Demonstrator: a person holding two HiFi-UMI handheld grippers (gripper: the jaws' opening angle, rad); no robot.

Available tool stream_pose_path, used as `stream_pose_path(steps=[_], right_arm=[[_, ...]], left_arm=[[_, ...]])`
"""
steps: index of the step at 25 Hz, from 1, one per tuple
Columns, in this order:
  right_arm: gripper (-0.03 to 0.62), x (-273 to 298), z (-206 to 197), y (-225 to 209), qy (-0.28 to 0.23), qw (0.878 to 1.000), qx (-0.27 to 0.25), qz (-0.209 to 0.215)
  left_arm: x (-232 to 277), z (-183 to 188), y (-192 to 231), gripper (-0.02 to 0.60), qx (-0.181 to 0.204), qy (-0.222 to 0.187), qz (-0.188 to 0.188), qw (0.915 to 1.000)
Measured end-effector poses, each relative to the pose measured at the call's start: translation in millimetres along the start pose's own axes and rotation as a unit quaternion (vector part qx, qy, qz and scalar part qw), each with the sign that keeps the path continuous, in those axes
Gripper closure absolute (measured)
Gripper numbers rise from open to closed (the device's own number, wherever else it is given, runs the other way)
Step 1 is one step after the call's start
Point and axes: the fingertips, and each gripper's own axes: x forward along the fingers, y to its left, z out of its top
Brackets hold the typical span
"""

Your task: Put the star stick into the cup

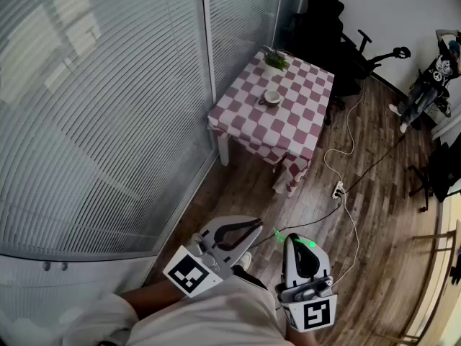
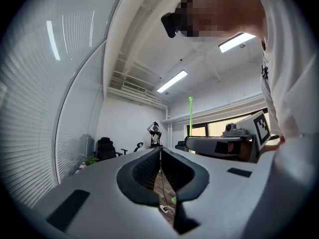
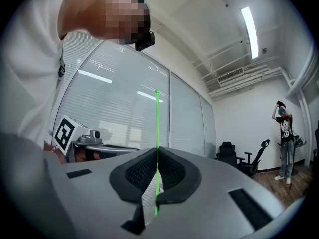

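A thin green star stick rises upright from between the closed jaws of my right gripper, which is shut on it. In the head view that right gripper is low at centre right, and the stick's tip pokes out beside it. My left gripper is next to it, shut, with nothing in it. From the left gripper view, the stick stands above the right gripper. The cup sits on a saucer on a far table with a red-and-white checked cloth.
A small potted plant stands at the table's far corner. Window blinds run along the left. A power strip and cables lie on the wooden floor. Black office chairs and a standing person are at the back.
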Motion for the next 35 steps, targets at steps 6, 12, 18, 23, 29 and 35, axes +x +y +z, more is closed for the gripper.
stream_pose_path(steps=[6,12,18,23,29,35], right_arm=[[0.562,-4,-1,-14,-0.003,1.000,0.014,0.004],[0.562,-10,0,-33,-0.011,1.000,0.019,0.014],[0.562,-12,2,-50,-0.017,0.999,0.017,0.028],[0.562,-12,-3,-57,-0.015,0.999,0.016,0.037],[0.562,-11,-2,-65,-0.026,0.999,0.011,0.043],[0.562,-1,-7,-69,-0.019,0.999,0.016,0.047]], left_arm=[[13,-4,-3,0.543,0.001,0.000,0.004,1.0000],[33,-9,-10,0.543,0.005,0.006,0.009,0.9999],[49,-12,-14,0.543,0.001,0.003,0.021,0.9998],[56,-18,-13,0.543,-0.002,0.004,0.031,0.9995],[63,-20,-14,0.543,-0.004,0.008,0.035,0.9994],[70,-19,-7,0.543,-0.003,0.001,0.033,0.9995]])
